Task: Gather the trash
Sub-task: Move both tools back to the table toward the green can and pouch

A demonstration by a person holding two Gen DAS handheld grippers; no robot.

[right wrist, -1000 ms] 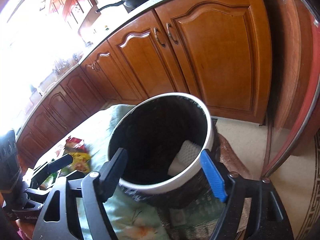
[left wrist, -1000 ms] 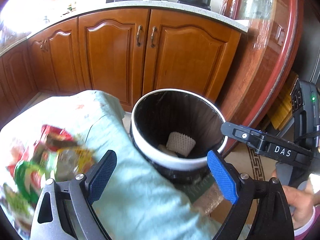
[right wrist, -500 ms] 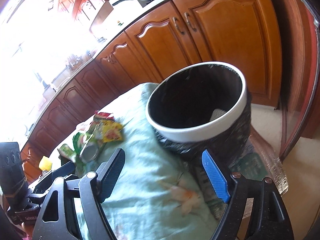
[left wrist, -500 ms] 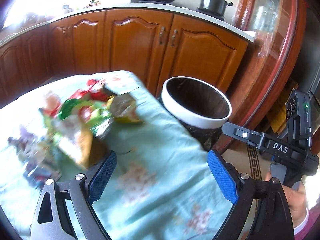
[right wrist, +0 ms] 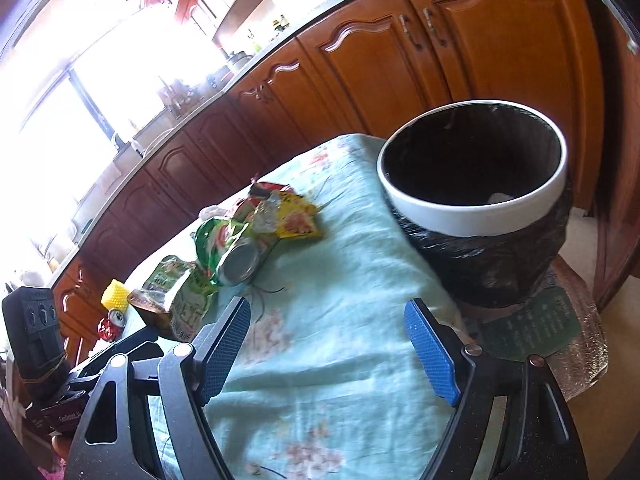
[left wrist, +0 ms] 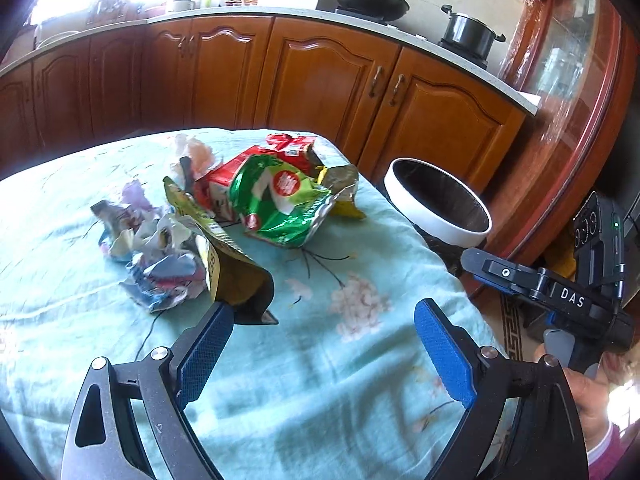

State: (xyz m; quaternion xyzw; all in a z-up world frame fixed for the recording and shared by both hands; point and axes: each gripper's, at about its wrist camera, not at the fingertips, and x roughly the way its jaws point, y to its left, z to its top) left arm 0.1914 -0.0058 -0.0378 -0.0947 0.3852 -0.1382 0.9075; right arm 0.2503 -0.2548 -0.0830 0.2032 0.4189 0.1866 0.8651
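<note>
A pile of trash lies on the light-blue flowered tablecloth (left wrist: 320, 360): a green snack bag (left wrist: 280, 204), a red carton (left wrist: 224, 180), an olive-yellow pouch (left wrist: 228, 268) and crumpled wrappers (left wrist: 160, 256). The white-rimmed bin with a black liner (left wrist: 436, 208) stands beside the table's right end; it also shows in the right wrist view (right wrist: 476, 184) with a white scrap inside. My left gripper (left wrist: 320, 348) is open and empty, just in front of the pouch. My right gripper (right wrist: 326, 344) is open and empty over the cloth, near the bin.
Wooden kitchen cabinets (left wrist: 320, 80) run behind the table, with a pan (left wrist: 368, 0) and pot (left wrist: 472, 32) on the counter. A yellow foam net (right wrist: 114, 294) and a red can (right wrist: 112, 324) lie at the table's far left. A glass-front cabinet (left wrist: 568, 80) stands right.
Both grippers have pulled back from over the bin toward the table. The left view swung left, so the trash pile is now ahead of the left gripper. Both stayed open.
</note>
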